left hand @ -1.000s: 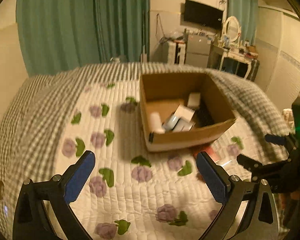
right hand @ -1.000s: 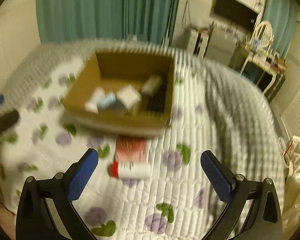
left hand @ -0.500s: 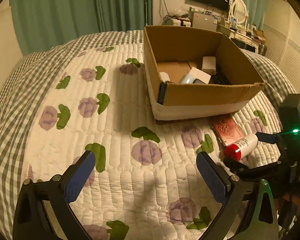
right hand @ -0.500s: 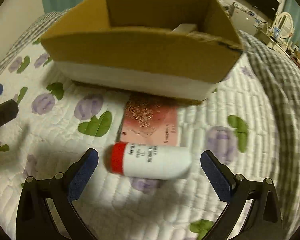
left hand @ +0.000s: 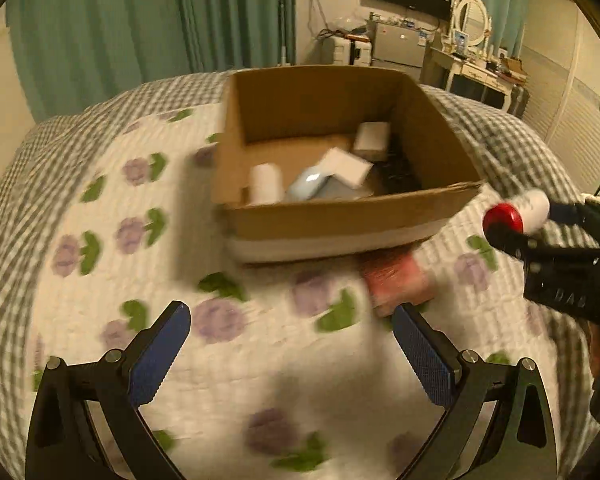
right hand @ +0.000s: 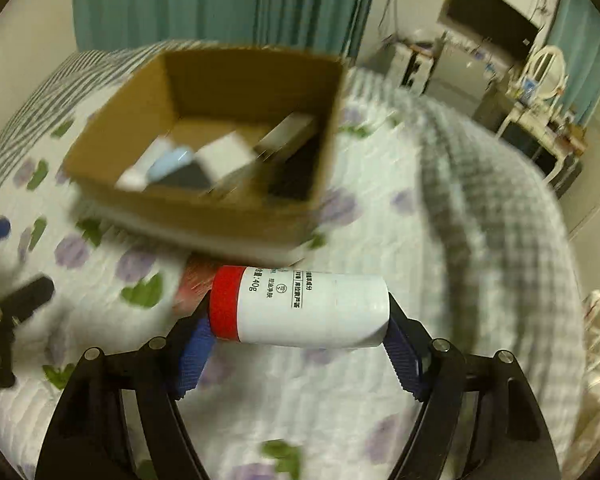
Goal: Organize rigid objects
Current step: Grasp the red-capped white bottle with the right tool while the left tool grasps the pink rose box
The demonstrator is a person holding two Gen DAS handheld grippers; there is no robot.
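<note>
Between blue pads [right hand: 198, 346] (ribbed): smooth bottle [right hand: 308, 310]

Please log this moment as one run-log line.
right gripper: shut on tube, lifted near box | left gripper: open, empty | red booklet: on quilt

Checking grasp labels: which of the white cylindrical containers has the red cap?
The white tube clamped end to end in the right gripper, outside the cardboard box. The white cylinder inside shows no red.
</note>
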